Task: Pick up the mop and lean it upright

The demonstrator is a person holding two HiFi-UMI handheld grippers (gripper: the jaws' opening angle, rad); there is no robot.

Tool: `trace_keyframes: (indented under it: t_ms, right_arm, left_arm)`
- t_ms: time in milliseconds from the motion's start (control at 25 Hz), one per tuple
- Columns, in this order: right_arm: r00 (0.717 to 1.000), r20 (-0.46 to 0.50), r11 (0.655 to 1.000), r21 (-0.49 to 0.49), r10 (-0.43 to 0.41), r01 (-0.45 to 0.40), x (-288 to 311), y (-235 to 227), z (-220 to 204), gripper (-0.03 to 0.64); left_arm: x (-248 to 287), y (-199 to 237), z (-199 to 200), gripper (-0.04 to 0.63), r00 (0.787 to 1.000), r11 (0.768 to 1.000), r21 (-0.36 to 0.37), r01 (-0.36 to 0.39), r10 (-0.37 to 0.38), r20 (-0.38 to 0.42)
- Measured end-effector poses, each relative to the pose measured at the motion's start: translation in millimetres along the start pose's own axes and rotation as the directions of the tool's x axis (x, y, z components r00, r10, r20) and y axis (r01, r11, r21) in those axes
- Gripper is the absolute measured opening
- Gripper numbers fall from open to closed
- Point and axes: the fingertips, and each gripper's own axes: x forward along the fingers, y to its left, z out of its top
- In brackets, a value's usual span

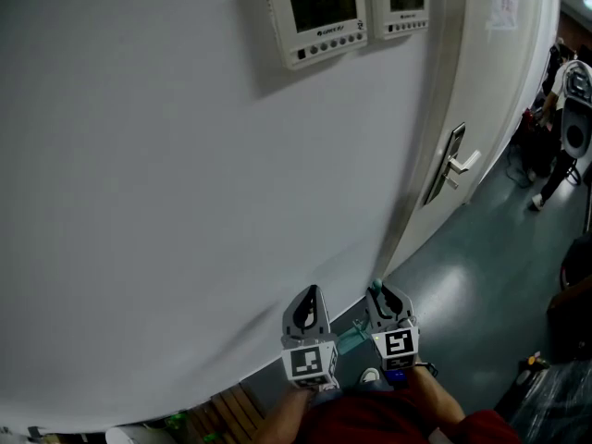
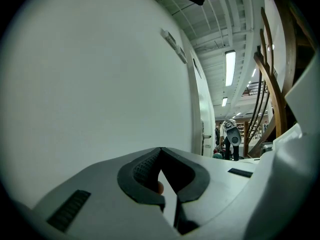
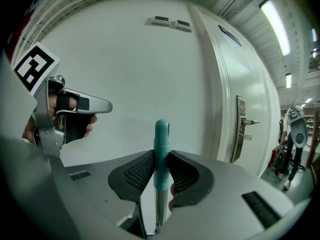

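While both forearms reach forward side by side at the lower edge of the head view, the left tongs (image 1: 311, 296) and right tongs (image 1: 384, 299) point toward the foot of a white wall (image 1: 185, 155). Two control panels (image 1: 319, 12) are mounted high on this wall. A white door (image 1: 481, 91) with a lever handle (image 1: 460, 165) stands to the right, above a grey-green floor (image 1: 462, 285). The left tongs are closed tip to tip with nothing between them. The right tongs stand narrow, pads pressed on the mop handle (image 3: 161, 134) at its teal end grip. The handle stands upright, its metal shaft running down below the pads, close before the wall.
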Motion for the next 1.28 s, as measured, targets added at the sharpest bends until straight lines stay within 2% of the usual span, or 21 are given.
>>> trace_keyframes:
  t_ms: [480,840,1080,1280]
  right_arm:
    - [0.999,-0.026,0.999,0.033,-0.02,0.021,-7.7,-8.9,-7.5,0.104]
    - [1.0,-0.007,0.999,0.024,-0.03,0.03,-16.8,-13.9,-2.6,0.103]
    - [0.998,0.049,0.998,0.031,-0.048,0.047,-30.5,-23.2,31.8,0.103]
    - [0.988,0.143,0.998,0.031,-0.059,0.055,-44.9,-28.7,78.0,0.103]
  left_arm:
    - [2.2,-8.0,4.7,0.014,0.999,1.0,0.018,0.026,-0.027,0.046]
    - [0.8,-9.0,12.0,0.013,0.998,1.0,0.023,0.021,-0.023,0.057]
    - [-0.6,-8.3,17.7,0.014,0.997,1.0,0.013,0.016,-0.017,0.07]
    - [-4.4,-9.0,28.0,0.014,0.996,1.0,0.003,0.013,-0.013,0.089]
